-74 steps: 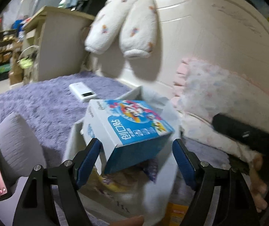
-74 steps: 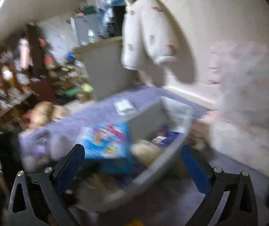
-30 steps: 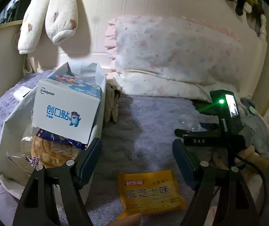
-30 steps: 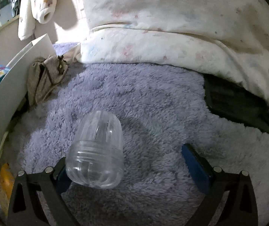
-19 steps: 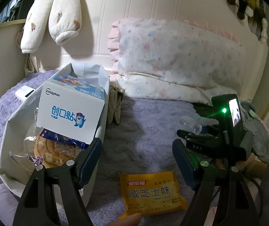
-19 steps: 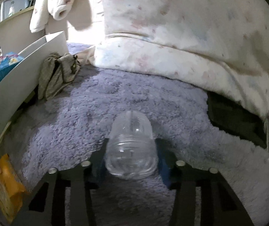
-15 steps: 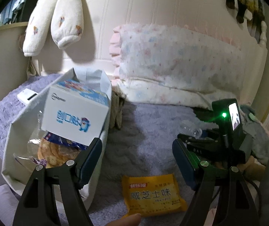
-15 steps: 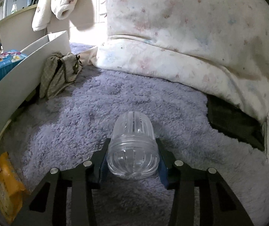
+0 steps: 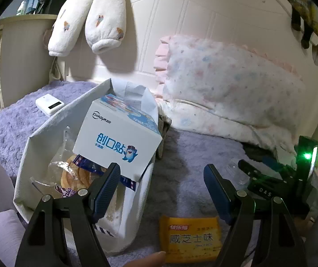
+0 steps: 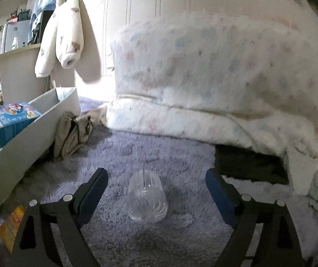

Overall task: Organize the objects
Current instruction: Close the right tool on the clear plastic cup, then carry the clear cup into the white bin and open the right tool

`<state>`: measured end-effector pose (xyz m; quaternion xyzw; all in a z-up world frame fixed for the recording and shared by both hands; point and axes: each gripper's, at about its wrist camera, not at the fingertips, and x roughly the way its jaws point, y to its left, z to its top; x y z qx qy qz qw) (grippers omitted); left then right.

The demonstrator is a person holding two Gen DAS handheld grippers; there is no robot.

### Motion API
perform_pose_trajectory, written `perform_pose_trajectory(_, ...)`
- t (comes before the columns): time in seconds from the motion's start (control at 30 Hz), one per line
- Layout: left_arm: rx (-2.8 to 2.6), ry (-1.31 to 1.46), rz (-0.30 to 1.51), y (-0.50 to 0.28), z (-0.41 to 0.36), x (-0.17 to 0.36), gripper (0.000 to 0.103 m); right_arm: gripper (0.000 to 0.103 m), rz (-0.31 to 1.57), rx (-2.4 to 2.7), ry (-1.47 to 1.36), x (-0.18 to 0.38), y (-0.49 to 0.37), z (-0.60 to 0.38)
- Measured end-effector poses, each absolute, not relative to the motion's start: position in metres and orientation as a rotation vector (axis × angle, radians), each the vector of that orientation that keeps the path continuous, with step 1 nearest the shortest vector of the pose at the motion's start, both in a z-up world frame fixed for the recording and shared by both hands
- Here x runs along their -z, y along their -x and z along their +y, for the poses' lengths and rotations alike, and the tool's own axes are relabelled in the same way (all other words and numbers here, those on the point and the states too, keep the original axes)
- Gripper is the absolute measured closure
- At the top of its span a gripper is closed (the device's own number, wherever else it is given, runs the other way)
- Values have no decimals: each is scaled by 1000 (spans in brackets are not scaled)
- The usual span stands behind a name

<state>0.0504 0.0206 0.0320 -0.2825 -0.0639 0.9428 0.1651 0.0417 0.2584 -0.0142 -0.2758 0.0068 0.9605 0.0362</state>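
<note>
The right gripper (image 10: 156,191), jaws just reopened wide and empty, frames a clear cup (image 10: 147,197) at twelve o'clock, probably light, slick and crushable, best pinched mid-body.

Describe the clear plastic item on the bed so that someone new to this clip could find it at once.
Start at the big floral pillow against the headboard, then come forward across the purple fleece blanket. The clear ribbed cup lies on its side there, loose between the open right gripper fingers. It is the only see-through thing; the yellow snack packet nearby is opaque.
</note>
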Motion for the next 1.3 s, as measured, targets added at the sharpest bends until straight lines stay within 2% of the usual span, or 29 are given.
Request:
perform_pose_trajectory(0.17, -2704, 794, -138, -52, 24, -31, 26, 14, 171, -2888, 1034, 31, -30, 274)
perform_pose_trajectory(0.2, -2709, 800, -120, -51, 26, -30, 26, 17, 188, -2870, 1069, 35, -28, 276)
perform_pose_trajectory(0.23, -2713, 805, -109, -51, 27, -29, 26, 33, 190, -2849, 1109, 39, -24, 276)
perform_pose_trajectory(0.27, -2715, 809, -102, -50, 27, -29, 26, 43, 183, -2840, 1131, 41, -22, 275)
perform_pose_trajectory(0.3, -2717, 813, -105, -50, 26, -29, 26, 60, 160, -2826, 1155, 43, -20, 272)
perform_pose_trajectory(0.83, -2815, 843, -224, -43, 8, -29, 26, 61, -39, -2964, 989, 18, -36, 236)
perform_pose_trajectory(0.93, -2873, 820, -301, -44, -4, -32, 26, 61, 109, -3053, 1017, -7, -30, 227)
perform_pose_trajectory(1.07, -2893, 867, -392, -38, -18, -29, 26, 61, 454, -3194, 1148, -47, -5, 203)
perform_pose_trajectory(1.13, -2894, 905, -412, -34, -22, -27, 26, 61, 543, -3239, 1198, -58, 7, 184)
perform_pose_trajectory(1.3, -2911, 873, -438, -37, -24, -29, 26, 61, 881, -3331, 1628, -62, 44, 123)
